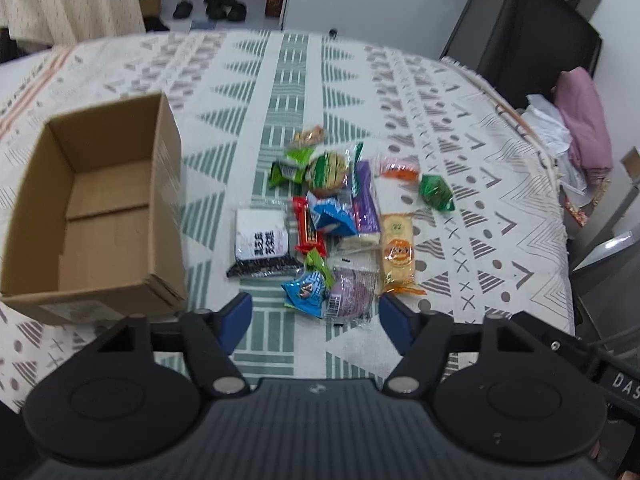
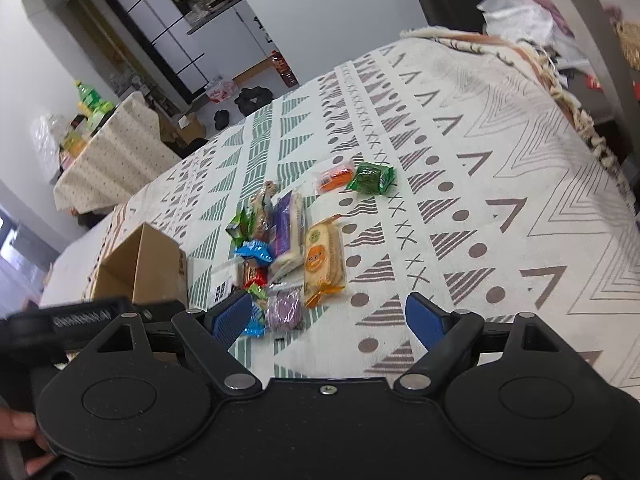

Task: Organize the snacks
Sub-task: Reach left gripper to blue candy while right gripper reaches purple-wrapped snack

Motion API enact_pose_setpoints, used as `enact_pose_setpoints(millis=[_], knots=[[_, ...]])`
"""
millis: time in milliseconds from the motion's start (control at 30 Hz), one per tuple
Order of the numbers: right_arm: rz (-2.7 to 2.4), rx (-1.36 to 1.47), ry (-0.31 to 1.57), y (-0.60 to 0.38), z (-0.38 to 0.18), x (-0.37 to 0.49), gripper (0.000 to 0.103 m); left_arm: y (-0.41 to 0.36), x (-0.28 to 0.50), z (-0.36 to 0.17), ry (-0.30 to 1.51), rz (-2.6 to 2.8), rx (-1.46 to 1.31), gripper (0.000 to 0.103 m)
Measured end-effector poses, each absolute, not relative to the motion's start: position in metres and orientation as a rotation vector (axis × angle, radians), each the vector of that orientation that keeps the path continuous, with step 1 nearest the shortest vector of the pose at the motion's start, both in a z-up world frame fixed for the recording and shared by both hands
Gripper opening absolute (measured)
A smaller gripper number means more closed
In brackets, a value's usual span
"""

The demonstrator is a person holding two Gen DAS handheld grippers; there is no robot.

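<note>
Left gripper [image 1: 315,322] and right gripper [image 2: 329,317] both spread wide, empty; overlapping crinkly snack packets [image 1: 334,220] risk a double-grab before the open brown cardboard box [image 1: 92,216].

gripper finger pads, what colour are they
Blue, on both the left gripper and the right gripper; clearest in the right wrist view.

left tool [image 1: 315,322] open, empty | snack pile [image 1: 340,220] just ahead | cardboard box [image 1: 96,216] left, open

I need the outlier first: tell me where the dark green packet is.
The dark green packet lies on the patterned cloth at the pile's far right edge, beside the orange packet, apart from both claws.
</note>
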State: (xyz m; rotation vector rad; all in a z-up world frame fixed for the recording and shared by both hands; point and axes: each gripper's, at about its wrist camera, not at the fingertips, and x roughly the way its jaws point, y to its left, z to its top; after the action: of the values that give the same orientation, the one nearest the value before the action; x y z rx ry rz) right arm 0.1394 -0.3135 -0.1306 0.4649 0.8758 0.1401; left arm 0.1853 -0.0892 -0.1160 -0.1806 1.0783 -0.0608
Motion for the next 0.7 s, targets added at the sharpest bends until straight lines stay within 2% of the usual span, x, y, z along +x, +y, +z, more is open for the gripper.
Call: enact_pose_setpoints(millis=[467,533,700], knots=[[0.154,0.542,0.928,-0.315,-0.166,0.185,0.083,-0.092,0.238,-0.173,1.197,0.011,-0.204,0.055],[0.157,0.547,0.937,-0.315,-0.169,0.190,0.083,-0.090,0.242,-0.182,1.215,0.009,-0.207,0.051],[0.171,0.531,0.957,-0.308,-0.176,0.199,0.082,-0.087,0.249,-0.198,1.231,-0.014,-0.241,0.051]])
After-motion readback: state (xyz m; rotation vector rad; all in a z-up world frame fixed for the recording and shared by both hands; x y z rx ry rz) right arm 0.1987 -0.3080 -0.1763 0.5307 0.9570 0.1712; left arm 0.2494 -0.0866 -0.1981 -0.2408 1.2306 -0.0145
